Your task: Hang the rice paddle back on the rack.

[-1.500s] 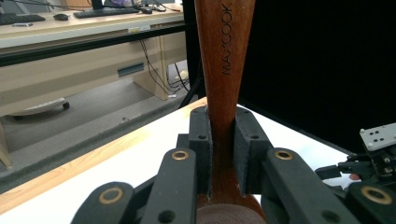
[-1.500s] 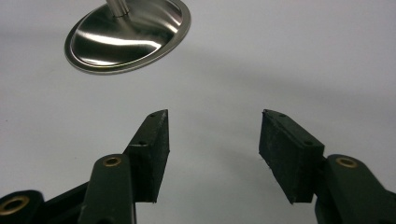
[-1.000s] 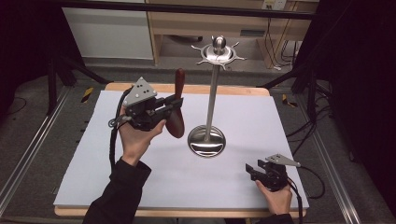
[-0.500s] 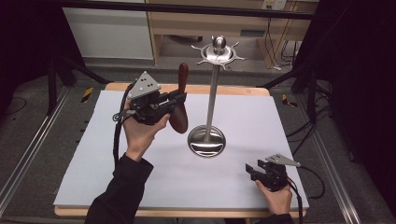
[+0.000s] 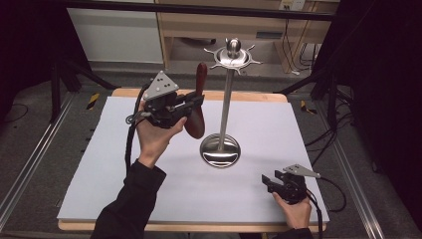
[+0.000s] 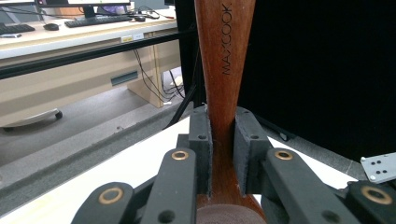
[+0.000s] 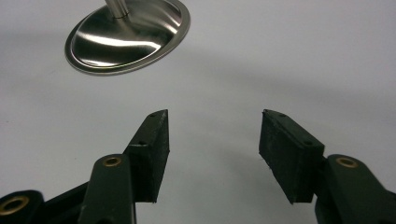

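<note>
The left gripper [image 6: 219, 154] was clamped on the handle of a wooden spoon [image 6: 224, 60] marked MAXCOOK, held upright above the white table [image 5: 124, 164]. Just beside the spoon's bowl stood a steel utensil stand [image 5: 226, 94]. The right gripper [image 7: 212, 149] rested with jaws spread, holding nothing, the stand's round base [image 7: 126, 37] ahead of its fingers.

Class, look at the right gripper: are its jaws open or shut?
Open. In its own view the right gripper shows two black pads wide apart, bare white table between them.
</note>
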`<state>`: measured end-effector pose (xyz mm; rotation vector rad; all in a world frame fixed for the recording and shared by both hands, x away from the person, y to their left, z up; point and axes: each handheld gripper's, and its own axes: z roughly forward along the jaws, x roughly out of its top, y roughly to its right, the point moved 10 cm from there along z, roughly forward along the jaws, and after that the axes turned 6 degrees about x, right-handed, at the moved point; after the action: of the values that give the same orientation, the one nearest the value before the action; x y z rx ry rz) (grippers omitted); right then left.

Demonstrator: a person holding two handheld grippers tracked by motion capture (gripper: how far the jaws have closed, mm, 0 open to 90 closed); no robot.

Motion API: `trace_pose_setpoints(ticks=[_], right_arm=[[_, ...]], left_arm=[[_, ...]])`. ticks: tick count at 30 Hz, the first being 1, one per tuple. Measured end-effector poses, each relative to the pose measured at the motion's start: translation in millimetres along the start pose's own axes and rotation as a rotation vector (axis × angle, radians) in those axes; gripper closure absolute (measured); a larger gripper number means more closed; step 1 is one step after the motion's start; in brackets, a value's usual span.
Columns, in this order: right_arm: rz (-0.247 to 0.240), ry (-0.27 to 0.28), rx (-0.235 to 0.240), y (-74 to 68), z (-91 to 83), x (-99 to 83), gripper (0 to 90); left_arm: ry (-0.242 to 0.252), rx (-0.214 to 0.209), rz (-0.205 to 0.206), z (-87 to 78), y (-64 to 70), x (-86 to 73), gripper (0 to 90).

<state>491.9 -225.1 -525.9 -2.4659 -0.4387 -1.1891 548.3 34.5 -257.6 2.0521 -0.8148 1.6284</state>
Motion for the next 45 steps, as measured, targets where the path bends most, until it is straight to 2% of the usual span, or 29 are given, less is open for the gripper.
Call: trace_pose_setpoints(ticks=[8, 21, 45], right_arm=[[0.0, 0.001, -0.001, 0.1, -0.3, 0.1, 43.0], [0.005, 0.001, -0.001, 0.1, -0.2, 0.1, 43.0], [0.01, 0.002, 0.004, -0.7, -0.3, 0.4, 43.0]], left_arm=[[-0.014, 0.015, 0.011, 4.9, 0.4, 1.9, 78.3], [-0.039, 0.016, 0.014, 14.5, 1.4, 1.6, 78.3], [-0.037, 0.01, 0.007, 30.3, 3.5, 5.3, 78.2]])
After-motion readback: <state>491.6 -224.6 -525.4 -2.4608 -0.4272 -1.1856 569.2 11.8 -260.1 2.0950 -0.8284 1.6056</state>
